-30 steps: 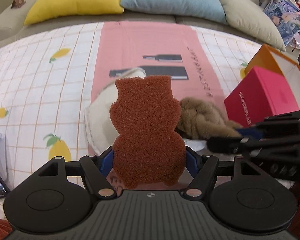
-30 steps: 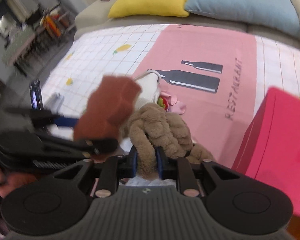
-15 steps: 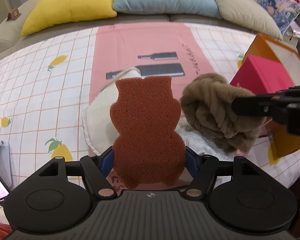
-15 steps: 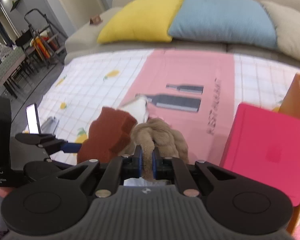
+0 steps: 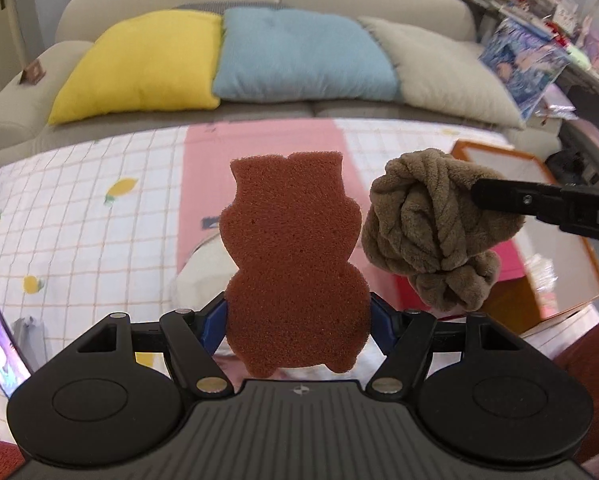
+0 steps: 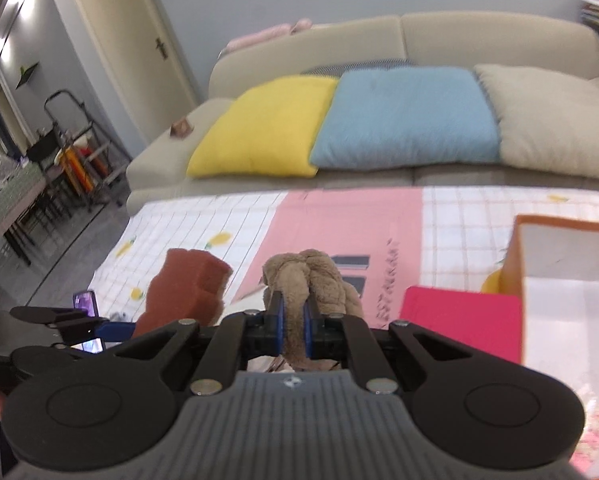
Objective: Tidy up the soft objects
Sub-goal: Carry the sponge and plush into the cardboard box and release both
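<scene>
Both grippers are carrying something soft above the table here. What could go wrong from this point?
1. The right gripper pinches only one thin fold of the brown knotted plush; the bulk hangs free and might slip out.
2. The left gripper clamps just the lower edges of the brown sponge, which could bend and pop loose.
3. Plush and sponge hang close together, so they could bump on the way to the open box.

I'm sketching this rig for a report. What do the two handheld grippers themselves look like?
Both match: the left gripper and right gripper have matte black ribbed bodies, round side discs, black linkage arms with silver pivot pins, and blue finger pads. White lettering marks the right one's side.
</scene>
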{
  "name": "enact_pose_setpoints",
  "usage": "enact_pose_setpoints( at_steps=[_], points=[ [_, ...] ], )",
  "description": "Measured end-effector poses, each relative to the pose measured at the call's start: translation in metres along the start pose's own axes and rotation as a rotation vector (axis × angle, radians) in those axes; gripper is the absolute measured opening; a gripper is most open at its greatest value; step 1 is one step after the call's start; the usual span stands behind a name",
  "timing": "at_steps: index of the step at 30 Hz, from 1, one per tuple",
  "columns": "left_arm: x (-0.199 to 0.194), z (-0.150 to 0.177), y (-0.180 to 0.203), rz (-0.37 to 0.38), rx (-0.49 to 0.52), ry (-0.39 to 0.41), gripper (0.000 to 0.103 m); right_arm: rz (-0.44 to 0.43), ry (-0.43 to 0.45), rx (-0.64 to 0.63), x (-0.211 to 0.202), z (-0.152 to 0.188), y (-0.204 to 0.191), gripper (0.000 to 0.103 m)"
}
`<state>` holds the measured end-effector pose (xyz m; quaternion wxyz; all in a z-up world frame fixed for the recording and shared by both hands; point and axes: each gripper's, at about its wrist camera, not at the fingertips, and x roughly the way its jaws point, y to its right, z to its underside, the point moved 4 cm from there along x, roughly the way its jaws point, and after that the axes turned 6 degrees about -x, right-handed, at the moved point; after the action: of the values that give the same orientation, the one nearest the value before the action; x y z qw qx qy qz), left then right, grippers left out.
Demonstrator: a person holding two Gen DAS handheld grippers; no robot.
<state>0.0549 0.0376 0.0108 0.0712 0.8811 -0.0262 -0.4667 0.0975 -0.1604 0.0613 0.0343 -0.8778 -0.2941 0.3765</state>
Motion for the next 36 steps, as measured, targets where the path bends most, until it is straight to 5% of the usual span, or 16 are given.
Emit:
enact_pose_setpoints(
  at_steps=[12, 22, 27, 36],
  points=[
    [0.002, -0.035, 0.111, 0.201, 0.181, 0.025, 0.081, 0.229, 0.074, 0.040, -0.070, -0.006, 0.069, 0.007],
    [0.043, -0.049, 0.210, 0.343, 0.309, -0.056, 0.081, 0.433, 0.077, 0.098, -0.113, 0.006, 0.149, 0.007],
    [0.067, -0.051, 0.238, 0.409, 0.289, -0.128, 0.081, 0.487, 0.037, 0.154, -0.120, 0.021, 0.187, 0.007],
    [0.114, -0.030, 0.270, 0.371, 0.314, -0.240, 0.081, 0.533, -0.062, 0.212, -0.093, 0.055, 0.230, 0.007]
  ],
)
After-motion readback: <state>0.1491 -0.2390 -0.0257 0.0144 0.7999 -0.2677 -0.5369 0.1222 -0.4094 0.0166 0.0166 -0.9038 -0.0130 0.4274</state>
